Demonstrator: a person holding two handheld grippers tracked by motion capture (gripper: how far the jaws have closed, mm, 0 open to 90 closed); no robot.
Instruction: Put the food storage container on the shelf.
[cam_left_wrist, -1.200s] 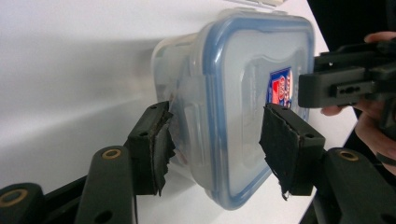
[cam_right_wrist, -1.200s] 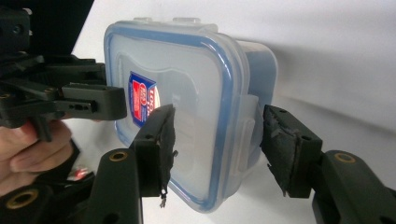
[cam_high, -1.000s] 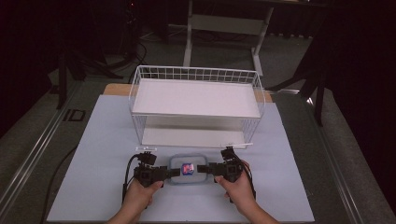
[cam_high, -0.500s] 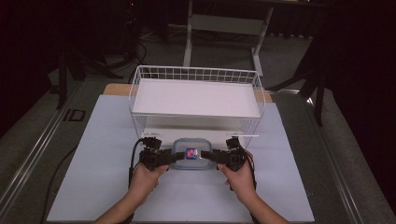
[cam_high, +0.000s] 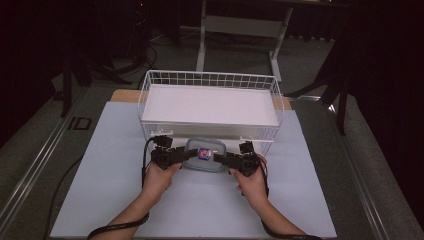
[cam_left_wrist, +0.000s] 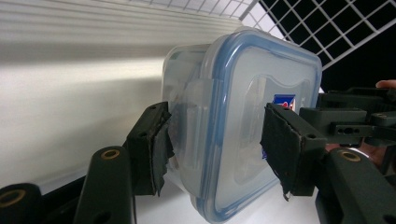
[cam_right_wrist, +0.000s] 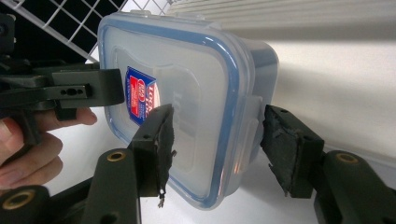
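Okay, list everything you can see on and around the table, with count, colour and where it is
Food container: one, clear with blue-rimmed lid and a red-and-blue sticker, at the front of the wire rack, held between both claws.
Wire rack: one, white, two-tier, middle of the table toward the far edge.
Table mat: one, pale blue-white, covering the tabletop.
Desk frame: one, white, on the floor beyond the table.
Left claw: one, black, clamped on the container's left edge.
Right claw: one, black, clamped on its right edge.
Hands: two, at the near side, each holding a claw.
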